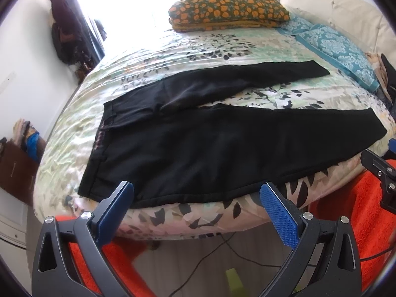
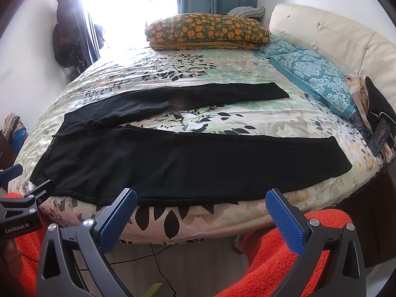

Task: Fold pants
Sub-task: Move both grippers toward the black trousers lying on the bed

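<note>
Black pants lie flat on the leaf-patterned bed, waistband at the left, both legs spread apart and running right. The near leg lies along the bed's front edge. My left gripper hovers open just in front of that edge, near the waist end, holding nothing. My right gripper is open too, in front of the near leg's middle, with nothing between its blue pads. The other gripper shows at the edge of each view: at the right in the left wrist view, at the left in the right wrist view.
An orange-flowered pillow and teal pillows sit at the bed's far side by the cream headboard. A phone and clothes lie at the right edge. Orange fleece and cables are below, on the floor.
</note>
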Demonstrator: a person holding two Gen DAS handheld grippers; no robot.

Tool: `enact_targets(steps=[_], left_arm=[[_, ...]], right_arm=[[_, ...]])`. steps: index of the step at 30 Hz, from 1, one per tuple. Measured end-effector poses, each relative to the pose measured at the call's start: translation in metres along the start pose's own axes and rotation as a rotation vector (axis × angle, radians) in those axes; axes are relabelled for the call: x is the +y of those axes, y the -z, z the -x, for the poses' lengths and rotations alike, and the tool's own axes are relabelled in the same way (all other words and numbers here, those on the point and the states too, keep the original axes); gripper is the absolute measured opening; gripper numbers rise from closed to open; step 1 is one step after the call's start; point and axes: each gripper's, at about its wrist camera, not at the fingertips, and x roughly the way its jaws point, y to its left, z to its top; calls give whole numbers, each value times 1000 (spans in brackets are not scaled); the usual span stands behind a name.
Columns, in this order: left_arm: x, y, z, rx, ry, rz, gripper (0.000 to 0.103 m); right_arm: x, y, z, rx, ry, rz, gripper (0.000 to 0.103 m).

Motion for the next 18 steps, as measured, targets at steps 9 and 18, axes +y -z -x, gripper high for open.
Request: enact_targets(steps=[9, 18], left_arm=[[0, 2, -1, 3, 0, -3, 102], [-1, 2, -1, 10, 0, -8, 102]], right_arm=[[0, 1, -1, 5, -13, 4, 103], [1, 2, -2, 11, -17, 5, 103]])
